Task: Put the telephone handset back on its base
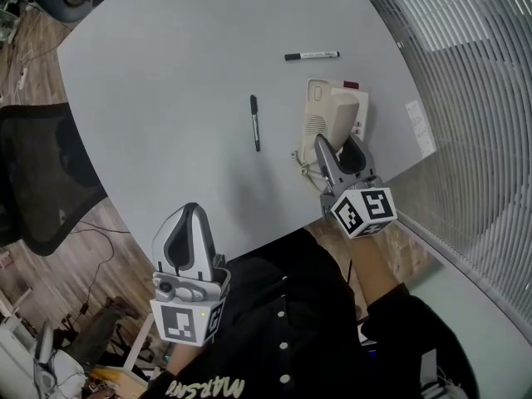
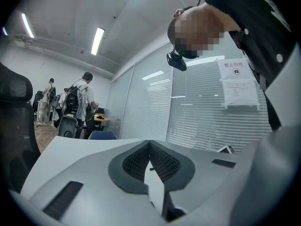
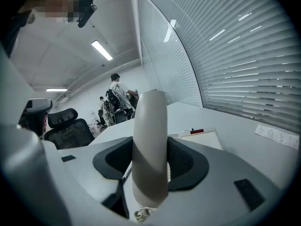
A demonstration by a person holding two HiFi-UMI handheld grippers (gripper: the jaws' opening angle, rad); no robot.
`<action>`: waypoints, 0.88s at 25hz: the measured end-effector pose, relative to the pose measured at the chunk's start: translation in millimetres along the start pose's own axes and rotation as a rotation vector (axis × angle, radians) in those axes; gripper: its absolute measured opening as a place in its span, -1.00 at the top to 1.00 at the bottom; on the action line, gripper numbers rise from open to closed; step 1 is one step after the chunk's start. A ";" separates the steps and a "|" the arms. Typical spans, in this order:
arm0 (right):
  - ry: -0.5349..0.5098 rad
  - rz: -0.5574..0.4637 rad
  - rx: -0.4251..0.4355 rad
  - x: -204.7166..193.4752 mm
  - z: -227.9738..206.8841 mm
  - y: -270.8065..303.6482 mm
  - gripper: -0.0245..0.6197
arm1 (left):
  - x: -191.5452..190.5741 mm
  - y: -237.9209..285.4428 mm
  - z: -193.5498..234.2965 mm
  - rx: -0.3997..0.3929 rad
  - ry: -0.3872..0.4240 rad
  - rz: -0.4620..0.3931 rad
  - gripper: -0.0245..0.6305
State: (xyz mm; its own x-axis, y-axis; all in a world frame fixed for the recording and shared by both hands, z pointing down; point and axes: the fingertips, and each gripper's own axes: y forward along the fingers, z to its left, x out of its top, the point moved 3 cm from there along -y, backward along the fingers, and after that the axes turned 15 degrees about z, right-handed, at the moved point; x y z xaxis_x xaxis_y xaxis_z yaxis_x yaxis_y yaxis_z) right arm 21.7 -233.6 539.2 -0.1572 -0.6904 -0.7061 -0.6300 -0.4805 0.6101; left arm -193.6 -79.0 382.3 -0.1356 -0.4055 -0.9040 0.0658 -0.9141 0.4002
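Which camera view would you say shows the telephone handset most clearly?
The right gripper view: the handset fills the centre, clamped between the jaws. The head view shows it small; the left gripper view misses it.

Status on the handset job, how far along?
Done: the right gripper is clamped on the cream handset, which stands upright between its jaws. In hand: it is held right by the telephone base and does not look seated. Left: lay it on the base and release. The left gripper is shut and empty, well away from the base.
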 end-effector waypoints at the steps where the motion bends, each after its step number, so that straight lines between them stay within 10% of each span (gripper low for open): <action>1: 0.005 0.008 -0.003 -2.5 -1.9 3.2 0.20 | -1.0 1.2 0.8 0.000 -0.002 0.005 0.88; 22: 0.063 0.039 -0.051 -23.4 -15.6 44.5 0.20 | -25.4 22.5 12.6 -0.007 -0.042 0.097 0.88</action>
State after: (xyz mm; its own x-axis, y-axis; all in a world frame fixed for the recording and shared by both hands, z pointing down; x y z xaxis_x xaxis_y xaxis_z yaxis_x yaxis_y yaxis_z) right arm 9.3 -247.2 588.4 -0.1313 -0.7412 -0.6583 -0.5843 -0.4786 0.6553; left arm -201.1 -89.3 416.1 -0.1695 -0.4921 -0.8539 0.0874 -0.8705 0.4844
